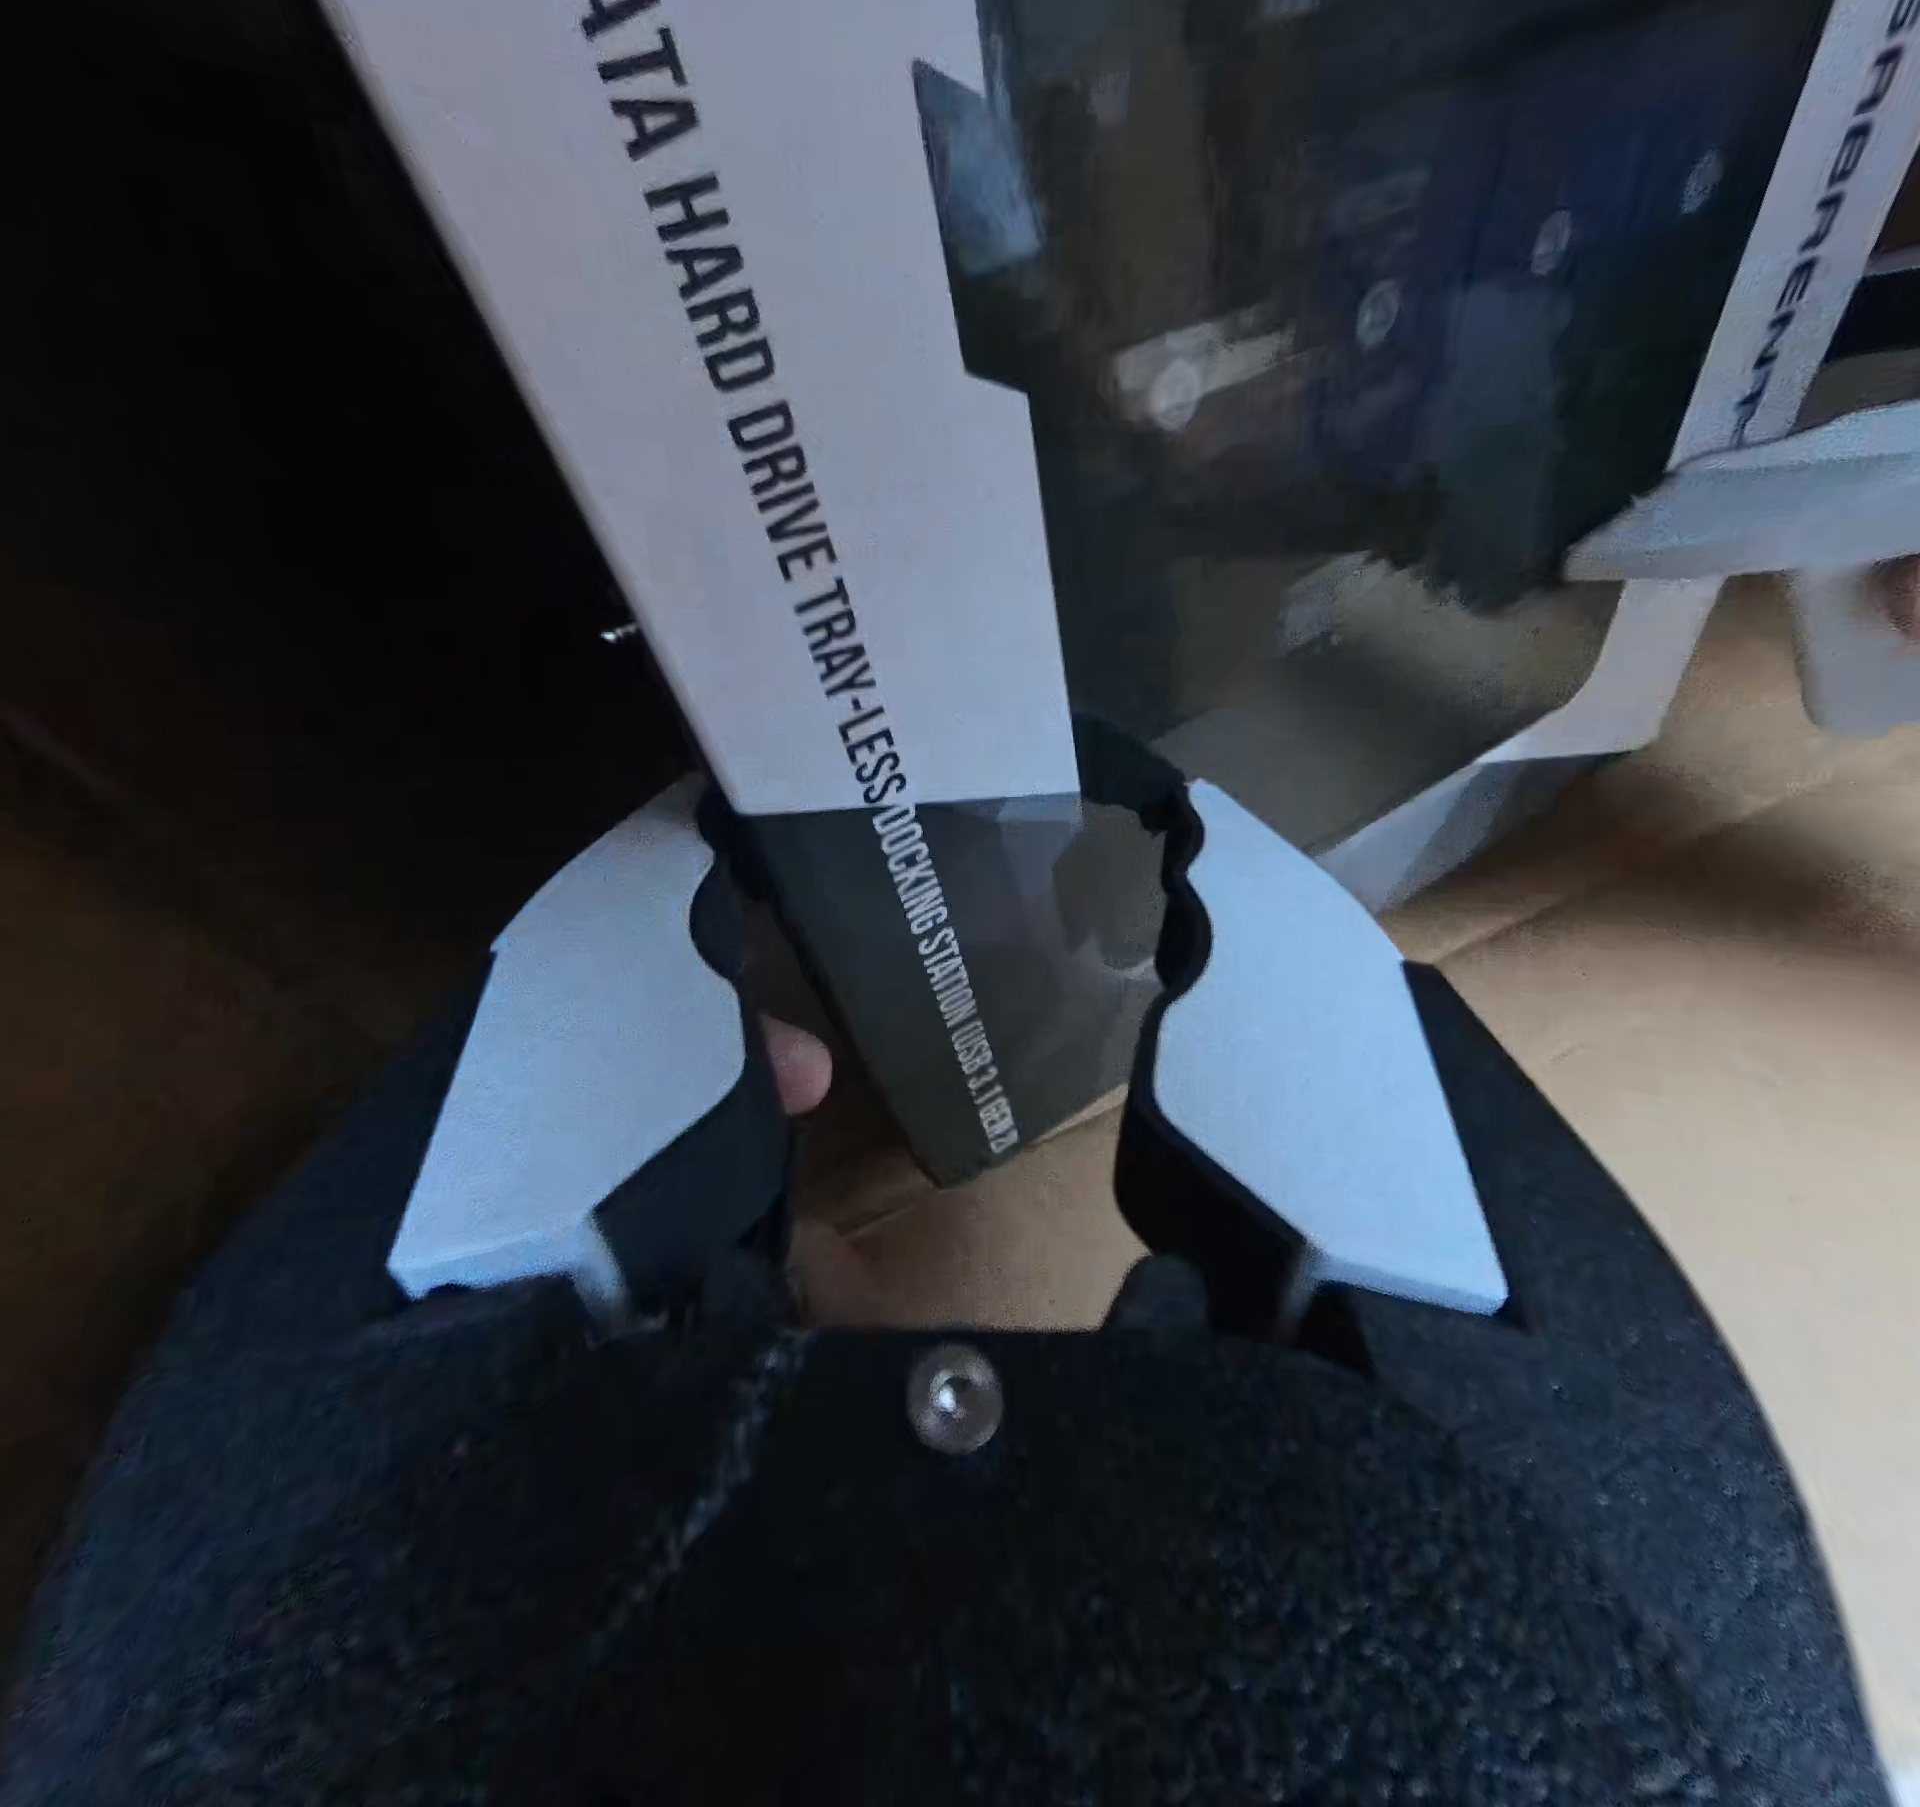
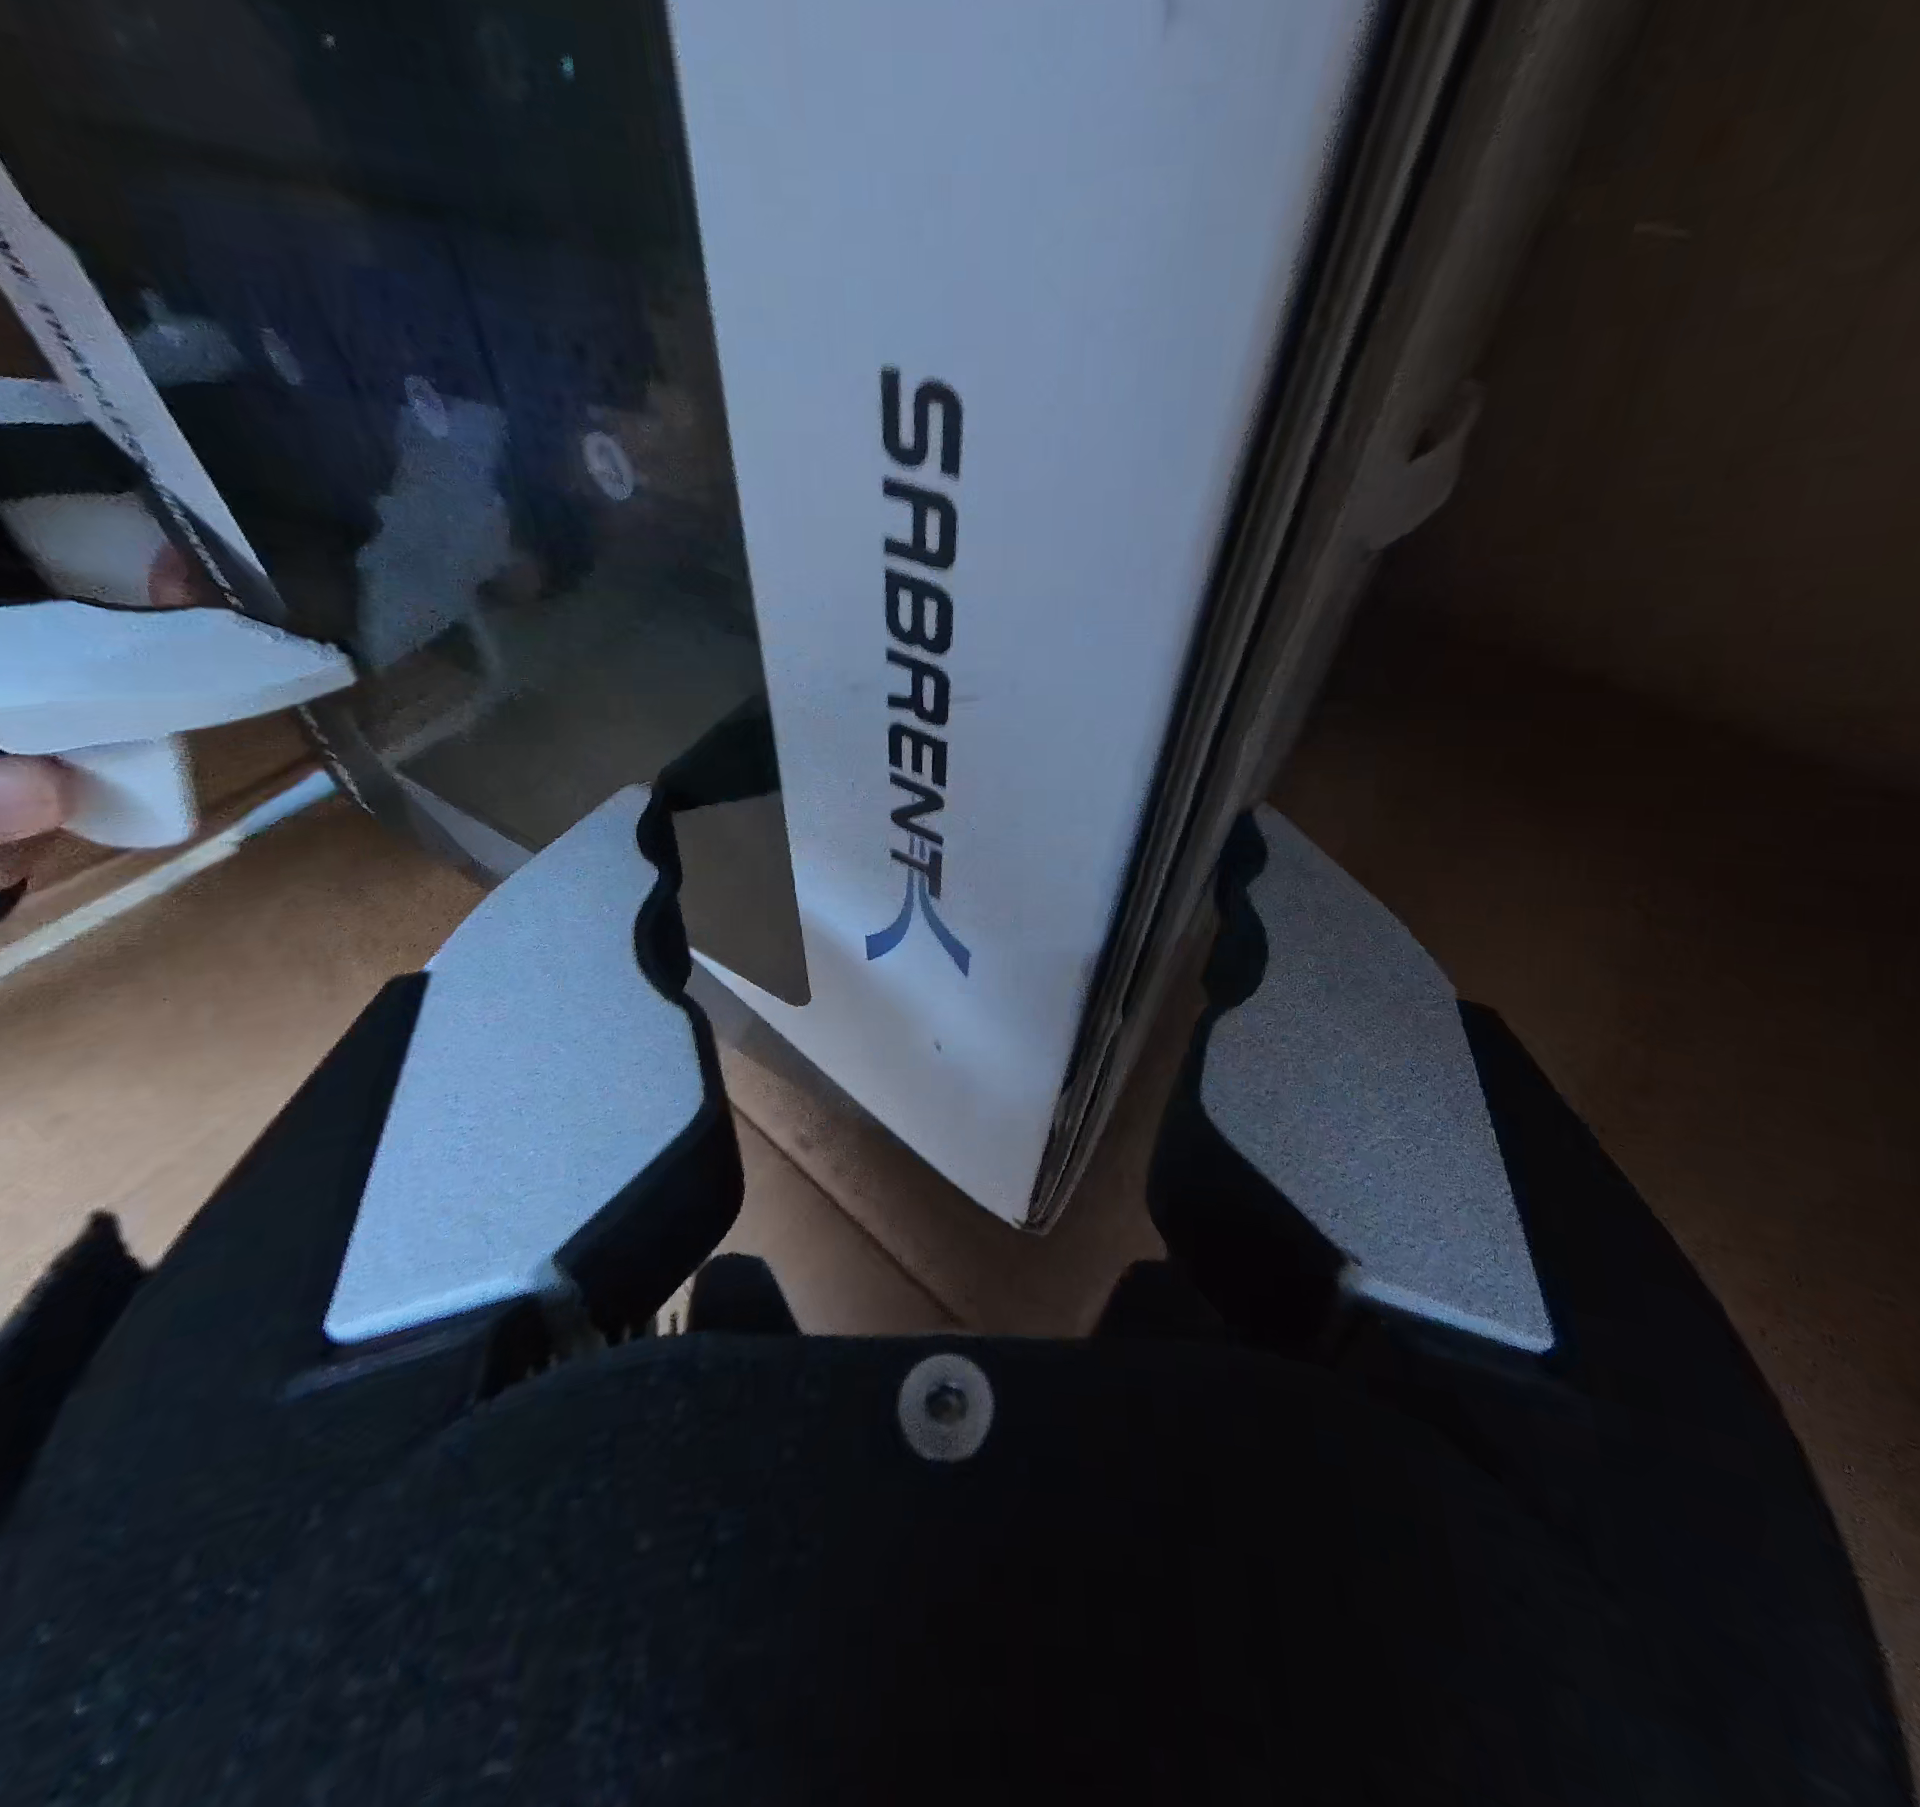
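Big white and black retail box (image 1: 727, 355) fills the centre of both views, standing on end on brown cardboard (image 1: 1662, 978), prob the floor of a carton w/ a shadowed wall at right of the right view. Left tongs (image 1: 951, 884) are clamped on its lower corner. Right tongs (image 2: 951, 900) straddle the opposite corner, pads look pressed on, tho contact isn't 100% clear. Bottom edge looks grounded, can't swear to it.

One white-and-black retail box (image 1: 727, 323) stands on one brown cardboard surface (image 1: 1662, 978). Two grippers are at the box: the left gripper (image 1: 951, 926) at one corner, the right gripper (image 2: 951, 926) at another.
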The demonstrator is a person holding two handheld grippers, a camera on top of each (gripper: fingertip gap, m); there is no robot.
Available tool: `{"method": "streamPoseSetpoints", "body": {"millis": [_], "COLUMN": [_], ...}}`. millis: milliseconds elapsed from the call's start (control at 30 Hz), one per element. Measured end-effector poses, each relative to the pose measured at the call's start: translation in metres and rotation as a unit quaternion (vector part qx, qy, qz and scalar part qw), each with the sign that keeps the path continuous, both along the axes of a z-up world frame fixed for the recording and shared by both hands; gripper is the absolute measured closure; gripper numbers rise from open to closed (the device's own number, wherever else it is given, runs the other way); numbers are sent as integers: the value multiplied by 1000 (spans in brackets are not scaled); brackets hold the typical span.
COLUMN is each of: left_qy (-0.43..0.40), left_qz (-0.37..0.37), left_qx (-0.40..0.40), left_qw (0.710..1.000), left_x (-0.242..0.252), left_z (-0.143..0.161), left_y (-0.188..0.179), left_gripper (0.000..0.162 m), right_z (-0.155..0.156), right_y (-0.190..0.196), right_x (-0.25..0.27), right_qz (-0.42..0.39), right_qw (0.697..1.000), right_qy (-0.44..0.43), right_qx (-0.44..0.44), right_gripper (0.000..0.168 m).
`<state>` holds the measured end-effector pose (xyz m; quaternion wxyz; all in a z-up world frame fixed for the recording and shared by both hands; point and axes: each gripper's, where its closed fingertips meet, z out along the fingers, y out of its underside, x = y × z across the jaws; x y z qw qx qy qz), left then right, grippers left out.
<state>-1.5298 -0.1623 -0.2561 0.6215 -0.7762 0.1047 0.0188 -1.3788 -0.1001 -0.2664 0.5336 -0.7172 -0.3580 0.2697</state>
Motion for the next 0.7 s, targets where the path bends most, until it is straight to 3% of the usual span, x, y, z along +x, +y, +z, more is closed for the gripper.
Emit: {"method": "streamPoseSetpoints", "body": {"millis": [100,200,300,567,700], "left_qy": [8,4,-13,8,27], "left_qz": [1,3,6,-3,-10], "left_qx": [-9,-39,-18,-33,-48], "left_qw": [1000,999,1000,999,998], "left_x": [-9,1,12,1,-9], "left_z": [0,-33,-31,-33,-36], "left_y": [6,-38,-60,-31,3], "left_gripper": [89,95,97,94,77], "right_z": [5,-21,-21,-20,-22], "right_y": [14,-20,-44,-20,5], "right_x": [-7,3,14,5,-12], "right_qz": [-9,-16,-17,-9,-26], "right_qw": [1000,1000,1000,1000,1000], "right_qy": [-4,-10,9,-2,-2], "right_qx": [4,-18,-11,-15,-16], "right_gripper": [71,69,67,67,64]}}
